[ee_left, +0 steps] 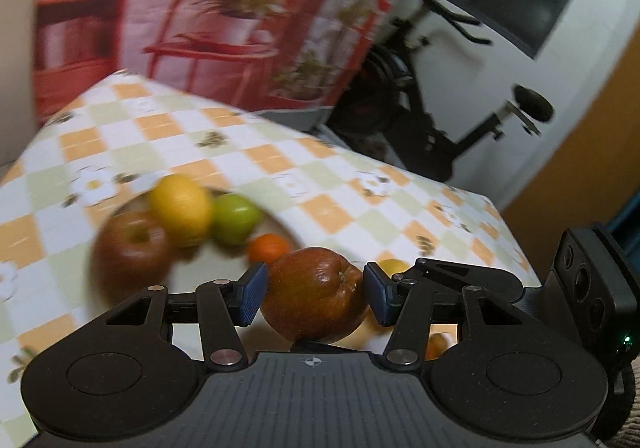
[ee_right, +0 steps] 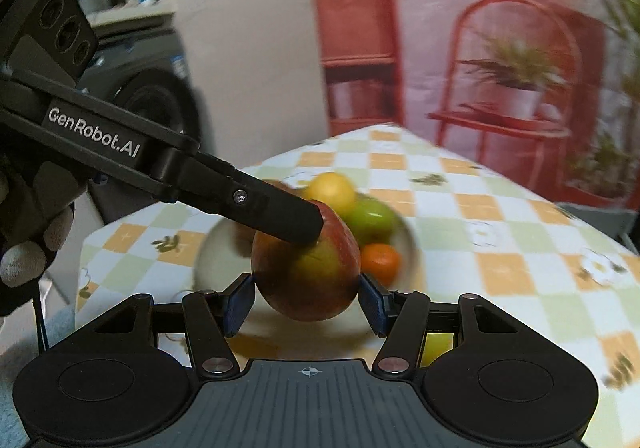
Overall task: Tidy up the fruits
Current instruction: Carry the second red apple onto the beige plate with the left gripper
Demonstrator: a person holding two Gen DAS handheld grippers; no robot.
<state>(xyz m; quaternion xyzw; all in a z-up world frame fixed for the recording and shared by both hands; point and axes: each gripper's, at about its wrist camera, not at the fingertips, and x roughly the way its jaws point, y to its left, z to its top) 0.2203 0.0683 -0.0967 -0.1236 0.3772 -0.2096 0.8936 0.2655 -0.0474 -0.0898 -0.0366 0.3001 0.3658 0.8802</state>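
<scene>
Left wrist view: left tool (ee_left: 315,295) clenched on a red-brown apple (ee_left: 316,298), blue pads pressing its left and right flanks, stem dimple facing the right pad. The apple hangs clear of the checked surface (ee_left: 312,171).

The plate (ee_left: 276,224) lies ahead and to the left of this tool, blurred. It carries a second red apple (ee_left: 130,248) at near left, a lemon (ee_left: 182,207), a green apple (ee_left: 236,217) and a small orange (ee_left: 269,247) nearest the held fruit. Judgement: the set-down turns on a short forward-left travel, with open plate between the red apple and the orange.

Right wrist view: right tool (ee_right: 307,298) grasping a red-green mango (ee_right: 308,272), long axis upright, pads on its lower sides. The left tool's finger crosses from the far left and touches the mango's upper left shoulder. The plate (ee_right: 404,236) lies directly beyond, near.

Both tools sit close to the plate; which is nearer I cannot tell. A yellow fruit (ee_right: 436,348) shows low under the right tool, partly hidden.
</scene>
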